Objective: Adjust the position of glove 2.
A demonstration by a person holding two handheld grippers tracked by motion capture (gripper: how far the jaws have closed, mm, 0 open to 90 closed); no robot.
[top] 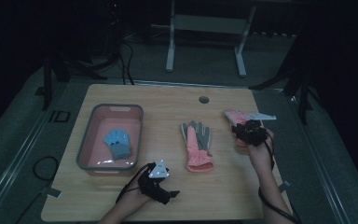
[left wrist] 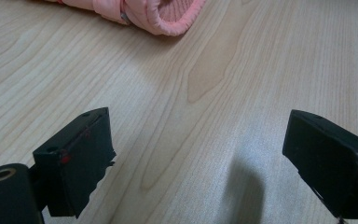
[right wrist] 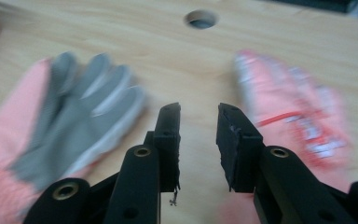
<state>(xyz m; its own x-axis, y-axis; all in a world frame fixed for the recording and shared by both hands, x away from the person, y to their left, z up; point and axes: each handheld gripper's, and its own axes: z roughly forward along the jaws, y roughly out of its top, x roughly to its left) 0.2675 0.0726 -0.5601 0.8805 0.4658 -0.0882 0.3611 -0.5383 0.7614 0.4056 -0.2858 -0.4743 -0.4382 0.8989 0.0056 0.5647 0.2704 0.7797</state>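
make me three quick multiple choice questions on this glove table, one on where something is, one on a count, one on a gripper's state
1. Where does the blue glove lie?
A. in the pink basin
B. on the bare table
C. between gripper jaws

2. How many gloves are in the high view?
A. one
B. two
C. three

3. How do the left gripper jaws stand?
A. shut on a glove
B. wide apart, nothing between
C. shut tight

Answers:
1 A, it rests on the basin's floor.
2 C, the blue one, the pink and grey glove and a pink glove by the right gripper.
3 B, bare wood shows between them.
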